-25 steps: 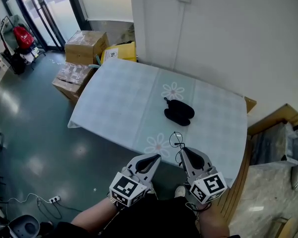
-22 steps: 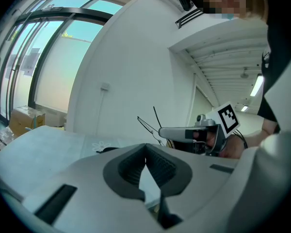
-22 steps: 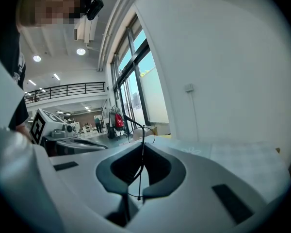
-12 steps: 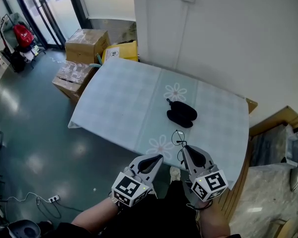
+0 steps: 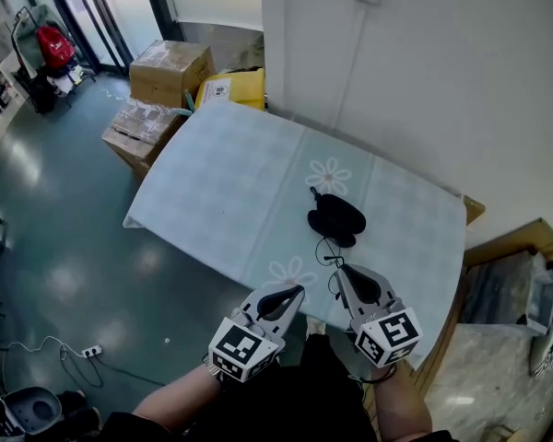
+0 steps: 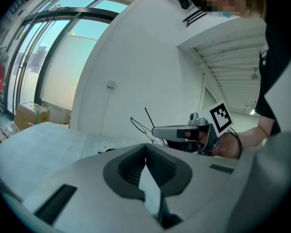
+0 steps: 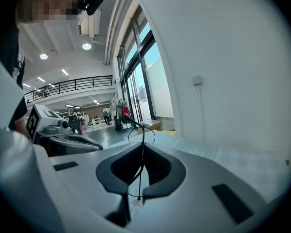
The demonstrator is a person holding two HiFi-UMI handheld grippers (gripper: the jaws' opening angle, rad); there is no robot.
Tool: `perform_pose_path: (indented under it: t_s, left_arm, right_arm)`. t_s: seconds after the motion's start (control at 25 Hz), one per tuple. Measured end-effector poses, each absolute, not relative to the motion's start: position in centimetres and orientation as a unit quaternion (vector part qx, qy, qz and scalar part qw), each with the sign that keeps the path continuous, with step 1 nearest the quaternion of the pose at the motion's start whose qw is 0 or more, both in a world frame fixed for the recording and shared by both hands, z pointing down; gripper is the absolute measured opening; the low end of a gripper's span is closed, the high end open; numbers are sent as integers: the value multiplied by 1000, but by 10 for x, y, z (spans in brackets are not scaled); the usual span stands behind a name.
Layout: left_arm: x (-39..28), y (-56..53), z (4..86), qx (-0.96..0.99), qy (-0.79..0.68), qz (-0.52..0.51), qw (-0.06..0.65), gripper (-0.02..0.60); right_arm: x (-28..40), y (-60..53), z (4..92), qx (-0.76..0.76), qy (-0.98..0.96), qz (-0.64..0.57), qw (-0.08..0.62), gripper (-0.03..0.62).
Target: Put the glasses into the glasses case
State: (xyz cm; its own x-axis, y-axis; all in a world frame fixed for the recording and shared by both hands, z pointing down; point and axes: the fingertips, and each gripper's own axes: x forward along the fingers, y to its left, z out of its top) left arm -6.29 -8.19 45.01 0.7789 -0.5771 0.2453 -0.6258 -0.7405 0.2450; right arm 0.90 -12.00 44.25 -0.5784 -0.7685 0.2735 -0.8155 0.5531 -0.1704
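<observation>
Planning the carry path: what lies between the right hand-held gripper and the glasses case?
Head view: only bare tablecloth there; the glasses jut from the right hand-held gripper toward the glasses case.

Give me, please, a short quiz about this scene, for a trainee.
1. True or false: the left gripper holds the glasses.
2. Where is the glasses case? A: lying on the table. B: in the left gripper. C: in the right gripper.
3. Fill in: the right gripper is shut on the ____.
Key: 1 false (it is shut and empty); 2 A; 3 glasses.
</observation>
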Motion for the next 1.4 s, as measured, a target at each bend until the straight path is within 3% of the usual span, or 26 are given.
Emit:
perform_pose_path:
  t_s: [1.4]
  left_arm:
    - [9,-159,517,897,-363,115,222,26]
  right_arm:
    - [63,-260,566,314,-907,144,240,29]
